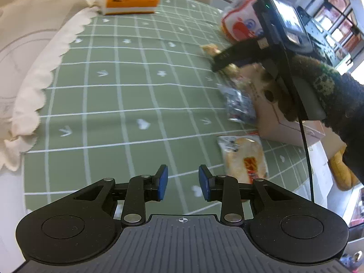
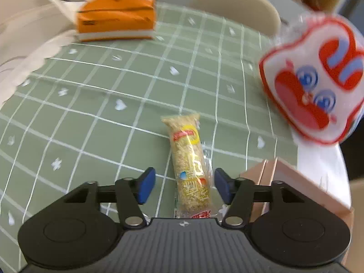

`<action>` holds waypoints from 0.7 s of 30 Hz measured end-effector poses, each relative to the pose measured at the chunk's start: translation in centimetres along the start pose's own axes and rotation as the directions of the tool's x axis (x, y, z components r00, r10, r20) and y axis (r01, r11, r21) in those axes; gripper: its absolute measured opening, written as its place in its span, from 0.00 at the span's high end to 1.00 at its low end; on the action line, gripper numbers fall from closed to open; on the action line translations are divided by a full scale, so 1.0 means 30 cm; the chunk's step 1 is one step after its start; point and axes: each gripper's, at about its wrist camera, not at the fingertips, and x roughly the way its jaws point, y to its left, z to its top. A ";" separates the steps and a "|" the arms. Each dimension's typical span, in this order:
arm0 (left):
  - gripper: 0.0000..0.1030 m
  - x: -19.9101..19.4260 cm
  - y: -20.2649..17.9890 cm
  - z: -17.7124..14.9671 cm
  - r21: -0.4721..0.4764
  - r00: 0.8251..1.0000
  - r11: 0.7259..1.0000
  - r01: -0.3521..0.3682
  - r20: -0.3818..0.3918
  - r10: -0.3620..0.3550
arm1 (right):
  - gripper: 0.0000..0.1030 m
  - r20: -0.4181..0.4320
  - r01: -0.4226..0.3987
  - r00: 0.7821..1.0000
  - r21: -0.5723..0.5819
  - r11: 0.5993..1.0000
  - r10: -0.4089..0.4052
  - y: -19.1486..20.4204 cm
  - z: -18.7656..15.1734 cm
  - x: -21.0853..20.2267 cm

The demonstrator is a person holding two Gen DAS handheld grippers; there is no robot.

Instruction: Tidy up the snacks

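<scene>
Two claws are seen over a worktop (image 1: 127, 95) covered by a green cloth with a white grid. The left claw (image 1: 183, 185) is held apart with nothing between its blue pads, above bare cloth. Just to its right a bread-like snack packet (image 1: 243, 159) lies flat on the cloth; beyond it a silvery packet (image 1: 238, 103) rests against a pale pink box (image 1: 286, 127). In the left wrist view the right claw is seen from the side, carried by a gloved hand (image 1: 318, 86), its fingertips hidden there. In the right wrist view the right claw (image 2: 185, 185) is lowered around a long rice-crisp bar (image 2: 191, 166) lying on the cloth; the blue pads stand apart on either side of the bar, with a gap visible at each, so no clamping is recorded. The pink box corner is just right of this claw. A white and red cartoon bag (image 2: 316, 86) stands at the far right, blurred. An orange tissue pack (image 2: 116, 18) sits at the far edge, near a white scalloped cloth (image 1: 43, 75).
</scene>
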 end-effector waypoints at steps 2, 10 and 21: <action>0.67 -0.003 0.046 0.002 -0.015 1.000 1.000 0.015 -0.003 -0.015 | 0.71 -0.024 0.021 1.000 0.027 0.999 -0.020 0.006 -0.012 0.004; 0.67 0.007 0.149 0.014 -0.021 0.995 0.996 0.092 -0.026 -0.092 | 0.72 -0.018 -0.040 0.999 0.084 0.996 0.042 0.116 -0.128 -0.129; 0.67 -0.012 0.215 0.002 -0.002 0.993 0.993 0.117 -0.032 -0.117 | 0.72 -0.008 -0.218 0.974 0.226 0.949 0.225 0.275 -0.330 -0.294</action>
